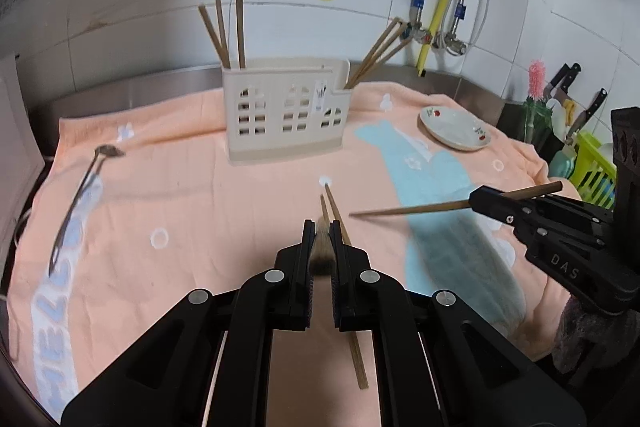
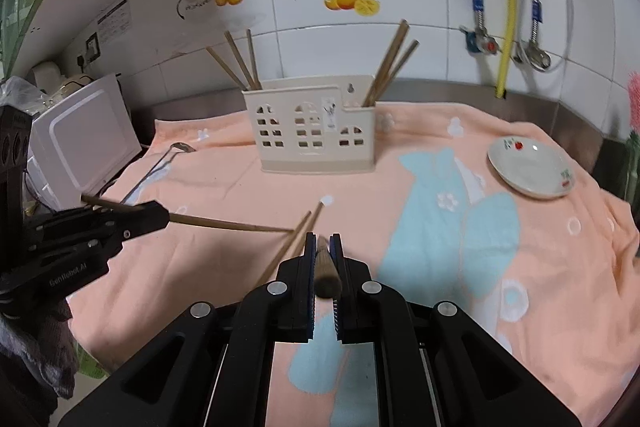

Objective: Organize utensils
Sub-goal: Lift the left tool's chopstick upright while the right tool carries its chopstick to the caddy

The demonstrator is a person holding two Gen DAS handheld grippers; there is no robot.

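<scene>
Honestly, I had one chopstick [image 2: 224, 225] pinched in my left gripper [image 1: 322, 239] and another chopstick [image 1: 408, 207] in my right gripper [image 2: 322, 251]; both seemingly gripped off-centre, they could swing, miss the holder [image 2: 316, 131] slots.

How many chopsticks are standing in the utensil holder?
6. Three chopsticks in the utensil holder's left end, three more leaning from its right end; overlap may hide another.

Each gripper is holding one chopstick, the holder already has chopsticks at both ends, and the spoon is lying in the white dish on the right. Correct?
Not quite. The spoon lies on the orange towel at the left, far from the white dish, which holds nothing, as the left wrist view shows. The rest stands.
</scene>
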